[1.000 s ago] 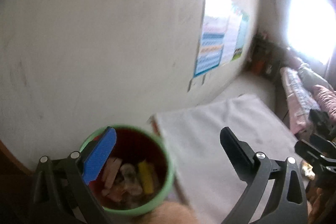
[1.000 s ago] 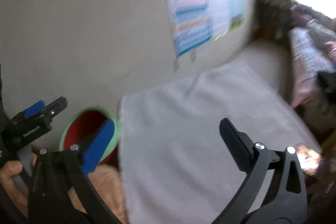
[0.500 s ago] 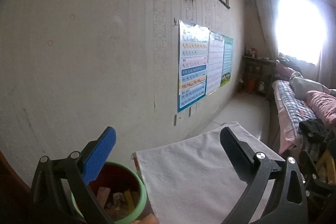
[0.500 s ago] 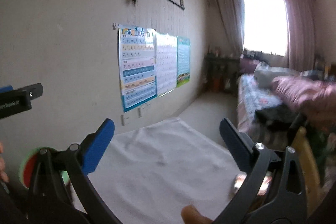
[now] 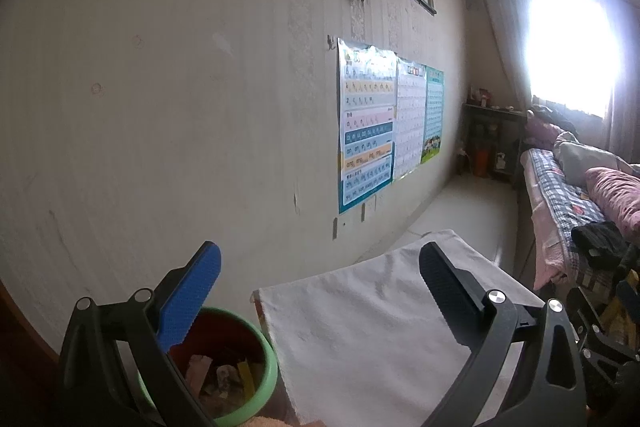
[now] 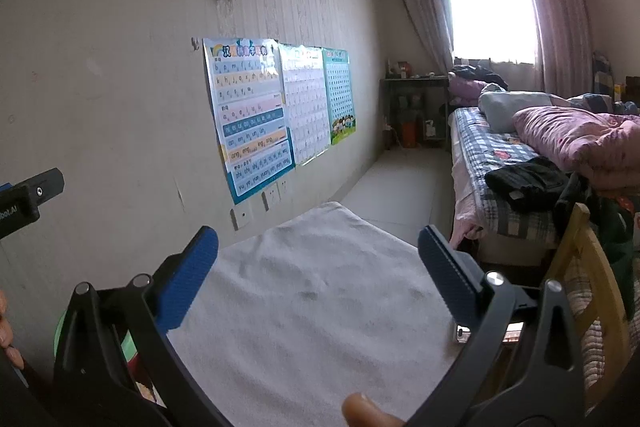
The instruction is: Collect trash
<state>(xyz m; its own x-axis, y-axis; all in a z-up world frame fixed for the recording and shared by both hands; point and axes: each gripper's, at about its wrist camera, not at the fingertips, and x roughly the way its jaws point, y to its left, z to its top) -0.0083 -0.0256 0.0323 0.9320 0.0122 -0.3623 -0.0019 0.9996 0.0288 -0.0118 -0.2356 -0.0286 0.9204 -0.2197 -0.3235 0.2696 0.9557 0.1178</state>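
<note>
Both jaws stood spread and empty: my left gripper (image 5: pixel 320 279) above the green bin (image 5: pixel 266 371) holding scraps (image 5: pixel 224 375), my right gripper (image 6: pixel 318 259) over the white cloth (image 6: pixel 320 307). No trash lay there; collecting seemed nearly finished.

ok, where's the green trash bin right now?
The green trash bin sits at the bottom left of the left wrist view, behind the left gripper's blue finger, just left of the white cloth and below the wall.
</note>
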